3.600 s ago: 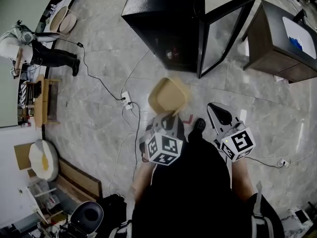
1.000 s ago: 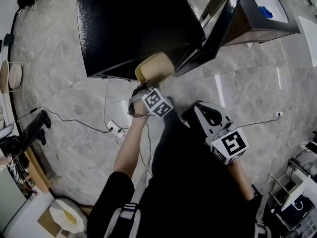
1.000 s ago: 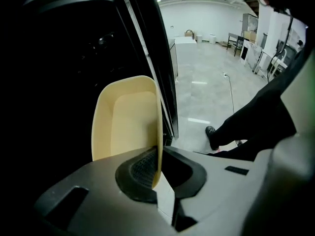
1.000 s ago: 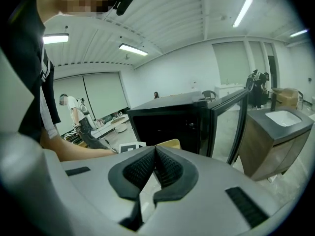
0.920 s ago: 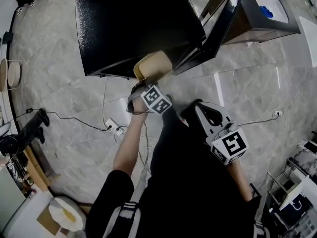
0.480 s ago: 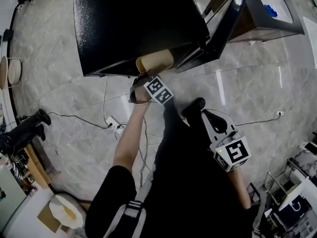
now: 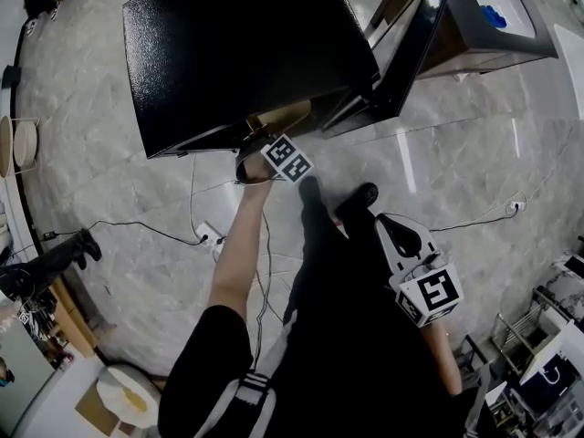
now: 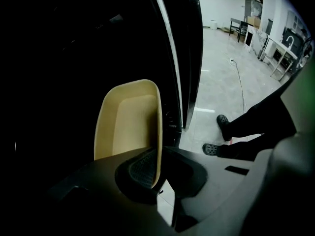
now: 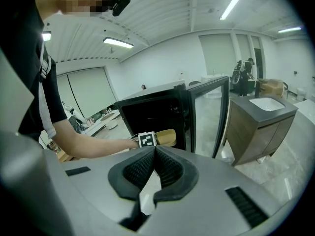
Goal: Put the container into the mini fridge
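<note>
The tan container [image 8: 129,122] is inside the dark opening of the black mini fridge [image 7: 242,48]. My left gripper [image 8: 156,157] is shut on its right rim and holds it on edge. From the head view only a strip of the container [image 7: 283,119] shows under the fridge top, just beyond the left gripper's marker cube [image 7: 287,158]. The glass fridge door [image 7: 415,39] stands open to the right. My right gripper [image 7: 396,228] hangs back beside the person's body, shut and empty. In the right gripper view, the container [image 9: 166,136] sits in the fridge mouth.
A wooden cabinet with a white sink [image 7: 497,12] stands right of the open door. A power strip with trailing cables [image 7: 209,235] lies on the marble floor left of the person's arm. The person's shoe [image 7: 359,195] is near the fridge front.
The left gripper has pushed the container forward into the fridge, so most of it is now hidden under the fridge top. The right gripper has drifted slightly down and right.
</note>
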The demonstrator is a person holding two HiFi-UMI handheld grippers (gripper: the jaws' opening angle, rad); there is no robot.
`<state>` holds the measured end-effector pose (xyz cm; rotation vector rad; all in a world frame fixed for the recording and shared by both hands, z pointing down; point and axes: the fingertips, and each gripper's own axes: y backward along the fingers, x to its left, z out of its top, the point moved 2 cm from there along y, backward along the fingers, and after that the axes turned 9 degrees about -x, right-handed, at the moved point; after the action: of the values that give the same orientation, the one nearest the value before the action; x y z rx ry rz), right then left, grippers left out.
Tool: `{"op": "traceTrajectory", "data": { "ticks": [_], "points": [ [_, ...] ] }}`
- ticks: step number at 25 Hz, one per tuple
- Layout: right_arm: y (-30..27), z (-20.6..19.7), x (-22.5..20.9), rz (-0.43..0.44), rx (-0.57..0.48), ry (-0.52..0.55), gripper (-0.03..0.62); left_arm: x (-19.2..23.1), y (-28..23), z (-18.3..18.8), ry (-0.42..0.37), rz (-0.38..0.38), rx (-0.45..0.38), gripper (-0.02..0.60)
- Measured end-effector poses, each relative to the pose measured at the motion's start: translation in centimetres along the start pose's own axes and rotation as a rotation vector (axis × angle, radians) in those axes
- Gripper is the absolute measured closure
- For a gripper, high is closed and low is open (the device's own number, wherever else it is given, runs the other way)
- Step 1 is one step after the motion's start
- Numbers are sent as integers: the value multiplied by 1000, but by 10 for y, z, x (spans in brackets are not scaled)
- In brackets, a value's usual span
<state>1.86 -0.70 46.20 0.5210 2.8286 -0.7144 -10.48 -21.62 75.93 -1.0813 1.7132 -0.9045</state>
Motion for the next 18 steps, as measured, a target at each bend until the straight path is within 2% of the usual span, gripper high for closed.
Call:
{"op": "traceTrajectory", "data": {
  "ticks": [7, 13, 18],
  "points": [
    [1, -7, -3, -11, 17, -14, 576, 24, -17, -2, 6, 30, 22, 543],
    [0, -10, 2, -1, 31, -13, 576, 46, -33, -5, -8, 98, 27, 543],
    [0, -14, 2, -4, 46, -17, 576, 63, -48, -8, -10, 119, 53, 543]
  ]
}}
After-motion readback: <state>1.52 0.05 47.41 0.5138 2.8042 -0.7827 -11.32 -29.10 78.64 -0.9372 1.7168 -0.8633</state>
